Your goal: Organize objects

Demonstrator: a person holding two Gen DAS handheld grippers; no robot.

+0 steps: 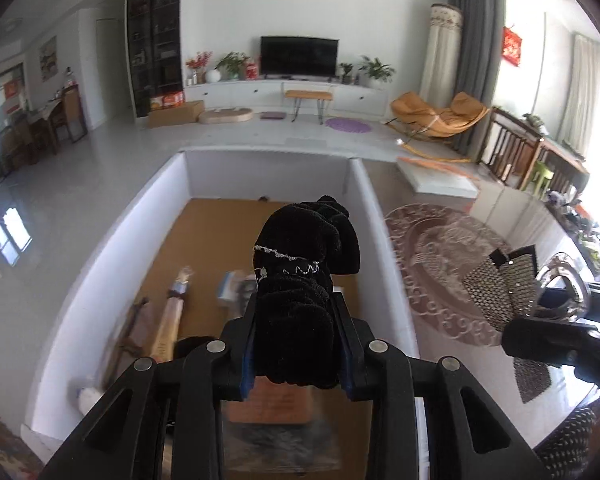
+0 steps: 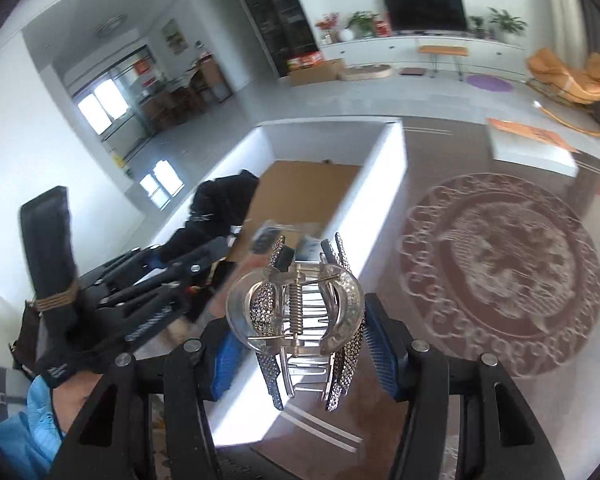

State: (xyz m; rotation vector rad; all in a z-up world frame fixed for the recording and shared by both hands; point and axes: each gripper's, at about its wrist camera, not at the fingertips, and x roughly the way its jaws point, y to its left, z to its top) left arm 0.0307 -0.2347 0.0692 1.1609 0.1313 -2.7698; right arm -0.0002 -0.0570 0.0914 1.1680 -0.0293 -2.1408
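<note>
Two hair accessories are being held above the white-walled box (image 1: 268,168), judged to be for sorting into it. A black velvet scrunchie (image 1: 300,280) is being clamped between the narrowly parted jaws of the left gripper (image 1: 298,344) over the box interior. A clear rhinestone claw clip (image 2: 296,312) is being gripped by the half-closed right gripper (image 2: 300,344) over the box's near wall.

The black scrunchie (image 1: 300,276) is plush, matt velvet-like cloth with a silvery thread. The hair claw (image 2: 300,312) is glossy clear plastic with rhinestones and a metal spring. Beside it, the white box (image 2: 384,184) looks smooth.
</note>
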